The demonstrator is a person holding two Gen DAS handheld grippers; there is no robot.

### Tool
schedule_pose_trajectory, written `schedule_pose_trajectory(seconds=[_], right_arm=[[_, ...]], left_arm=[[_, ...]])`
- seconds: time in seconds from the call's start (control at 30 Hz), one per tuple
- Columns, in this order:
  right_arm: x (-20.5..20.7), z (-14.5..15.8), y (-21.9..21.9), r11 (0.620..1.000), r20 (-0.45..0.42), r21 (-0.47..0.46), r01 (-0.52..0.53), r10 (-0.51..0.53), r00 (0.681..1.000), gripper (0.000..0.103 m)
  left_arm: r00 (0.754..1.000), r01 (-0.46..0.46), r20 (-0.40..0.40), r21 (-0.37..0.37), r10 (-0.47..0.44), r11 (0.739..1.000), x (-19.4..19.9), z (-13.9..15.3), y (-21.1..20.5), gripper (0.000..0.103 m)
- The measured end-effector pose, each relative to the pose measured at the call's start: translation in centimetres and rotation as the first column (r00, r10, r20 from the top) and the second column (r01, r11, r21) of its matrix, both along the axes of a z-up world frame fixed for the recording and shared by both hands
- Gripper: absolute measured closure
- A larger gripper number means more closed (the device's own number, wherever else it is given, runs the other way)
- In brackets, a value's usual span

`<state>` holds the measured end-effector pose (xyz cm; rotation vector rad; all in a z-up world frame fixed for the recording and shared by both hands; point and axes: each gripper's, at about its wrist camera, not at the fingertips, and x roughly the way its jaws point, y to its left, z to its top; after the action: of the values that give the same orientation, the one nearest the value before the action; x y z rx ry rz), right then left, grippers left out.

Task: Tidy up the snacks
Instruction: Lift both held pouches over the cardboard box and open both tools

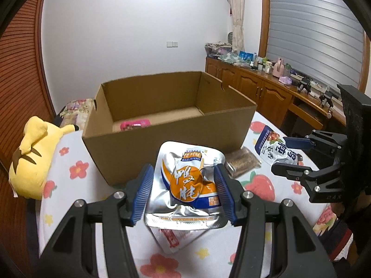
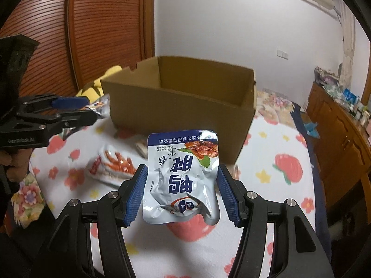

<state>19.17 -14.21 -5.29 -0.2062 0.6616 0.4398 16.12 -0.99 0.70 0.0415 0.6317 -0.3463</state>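
My left gripper (image 1: 183, 192) is shut on a silver and orange snack pouch (image 1: 185, 183), held above the floral cloth just in front of the open cardboard box (image 1: 162, 136). My right gripper (image 2: 182, 193) is shut on a white and blue snack pouch (image 2: 183, 176), also lifted near the box (image 2: 180, 106). The blue pouch shows in the left wrist view (image 1: 276, 148) at the right. A pink packet (image 1: 134, 124) lies inside the box. A brown biscuit pack (image 1: 242, 163) and a red and white stick snack pack (image 2: 113, 164) lie on the cloth.
A yellow plush toy (image 1: 32, 153) lies left of the box. A wooden cabinet (image 1: 266, 92) with clutter on top runs along the right wall. A slatted wooden door (image 2: 104, 27) is behind the box. The floral cloth (image 2: 278, 180) covers the surface.
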Motion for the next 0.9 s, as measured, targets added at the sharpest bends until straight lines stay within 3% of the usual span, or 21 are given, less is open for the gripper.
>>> schedule_pose_trajectory(seconds=[0.57, 0.9], right_arm=[[5.8, 4.7, 1.7, 0.998, 0.086, 0.020, -0.062, 0.060, 0.994, 0.041], [9.6, 5.6, 1.4, 0.998, 0.090, 0.020, -0.067, 0.065, 0.994, 0.041]], left_arm=[[0.999, -0.009, 0.048, -0.010, 0.010, 1.000, 7.4, 3.6, 0.2, 0.049], [0.999, -0.040, 0.016, 0.003, 0.040, 0.999, 12.2, 2.7, 0.2, 0.049]])
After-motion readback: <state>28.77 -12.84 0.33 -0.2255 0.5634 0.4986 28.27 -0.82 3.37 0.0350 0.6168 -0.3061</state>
